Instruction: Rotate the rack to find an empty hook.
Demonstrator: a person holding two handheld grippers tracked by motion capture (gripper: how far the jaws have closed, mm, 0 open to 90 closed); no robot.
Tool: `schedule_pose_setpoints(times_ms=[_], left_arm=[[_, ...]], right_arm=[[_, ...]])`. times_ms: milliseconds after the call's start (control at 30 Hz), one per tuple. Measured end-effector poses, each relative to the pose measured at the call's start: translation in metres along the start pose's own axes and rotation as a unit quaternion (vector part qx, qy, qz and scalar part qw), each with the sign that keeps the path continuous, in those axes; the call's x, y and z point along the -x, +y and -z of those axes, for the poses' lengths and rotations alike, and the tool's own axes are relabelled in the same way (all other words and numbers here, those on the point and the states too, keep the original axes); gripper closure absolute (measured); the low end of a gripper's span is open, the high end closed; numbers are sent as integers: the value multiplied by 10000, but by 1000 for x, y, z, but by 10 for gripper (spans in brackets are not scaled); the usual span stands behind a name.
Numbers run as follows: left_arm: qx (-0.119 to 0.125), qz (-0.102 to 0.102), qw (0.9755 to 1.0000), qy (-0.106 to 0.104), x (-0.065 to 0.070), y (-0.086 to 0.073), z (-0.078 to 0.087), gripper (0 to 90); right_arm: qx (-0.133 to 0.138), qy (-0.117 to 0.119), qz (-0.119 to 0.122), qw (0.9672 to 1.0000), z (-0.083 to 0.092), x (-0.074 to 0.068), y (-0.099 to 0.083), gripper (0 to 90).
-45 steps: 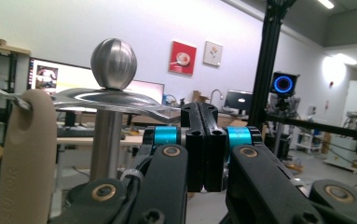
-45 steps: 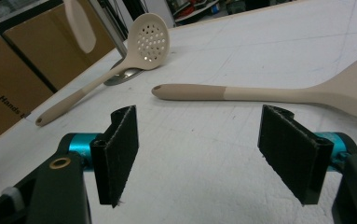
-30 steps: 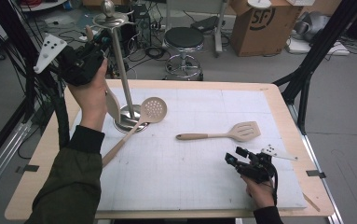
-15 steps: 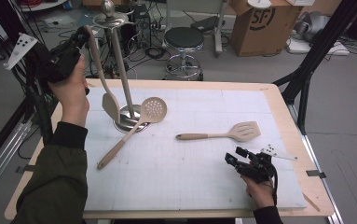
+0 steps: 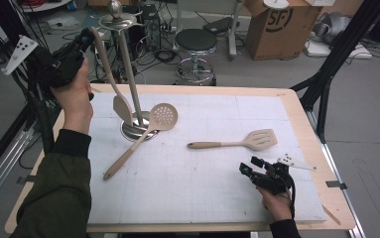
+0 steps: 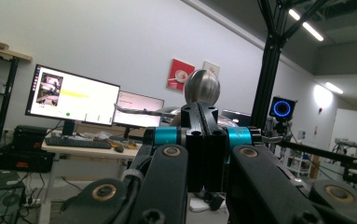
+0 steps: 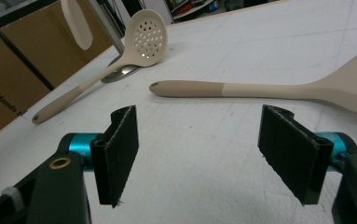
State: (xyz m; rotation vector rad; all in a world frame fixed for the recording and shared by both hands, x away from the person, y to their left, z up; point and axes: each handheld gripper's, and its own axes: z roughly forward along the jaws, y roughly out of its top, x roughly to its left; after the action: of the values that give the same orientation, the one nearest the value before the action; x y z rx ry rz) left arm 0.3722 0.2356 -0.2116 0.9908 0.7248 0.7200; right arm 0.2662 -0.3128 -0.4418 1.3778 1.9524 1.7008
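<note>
My left gripper (image 5: pixel 88 35) is raised at the back left, beside the top of a metal utensil stand (image 5: pixel 128 64). Its jaws are shut on the upper end of a beige spoon (image 5: pixel 109 69), which hangs tilted with its bowl low by the pole. In the left gripper view the shut jaws (image 6: pixel 199 109) point at the stand's ball top (image 6: pixel 202 86). My right gripper (image 5: pixel 248 165) rests open near the front right of the table. Nothing sits between its pads (image 7: pixel 213 135). A beige slotted turner (image 7: pixel 260 88) lies just ahead of it.
A beige skimmer (image 5: pixel 162 116) leans with its head on the stand's round base and its handle toward the front left. The turner (image 5: pixel 257 140) lies flat at mid right. The white mat (image 5: pixel 202 198) covers the wooden table. A stool and boxes stand behind.
The left hand moved to the left, away from the stand's pole, taking the spoon's upper end with it, then held still. The right gripper has not moved.
</note>
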Motion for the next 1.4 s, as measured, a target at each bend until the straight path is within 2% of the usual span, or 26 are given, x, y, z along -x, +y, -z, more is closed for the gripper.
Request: schedule_pose_setpoints(times_ms=[333,600,767,900,1133,1300,1367,1400], left_arm=[[-55,20,9999,-83,-5,1,-4,897],[47,179,9998,-114,-19,1,-4,897],[-89,94,9999,-90,-26,6,-10,897],[-85,51,9999,-126,-27,11,-14,897],[-129,268,9993,-207,-29,10,-11,896],[-75,376,9990,-235,-30,6,-4,830],[-72,392,9989,-232,-31,5,-1,724],[-105,305,9992,-225,-30,6,0,663]], right_arm=[[13,-15,-13,10000,2,1,0,286],[-8,-39,10,10000,1,1,-1,286],[-15,-74,11,10000,1,2,-2,286],[-29,-81,-15,10000,1,1,-2,286],[-17,-79,-9,10000,2,1,-3,286],[-26,-66,-43,10000,3,1,-3,287],[-21,-66,-38,10000,3,2,-3,286],[-16,-78,-36,10000,3,2,-2,286]])
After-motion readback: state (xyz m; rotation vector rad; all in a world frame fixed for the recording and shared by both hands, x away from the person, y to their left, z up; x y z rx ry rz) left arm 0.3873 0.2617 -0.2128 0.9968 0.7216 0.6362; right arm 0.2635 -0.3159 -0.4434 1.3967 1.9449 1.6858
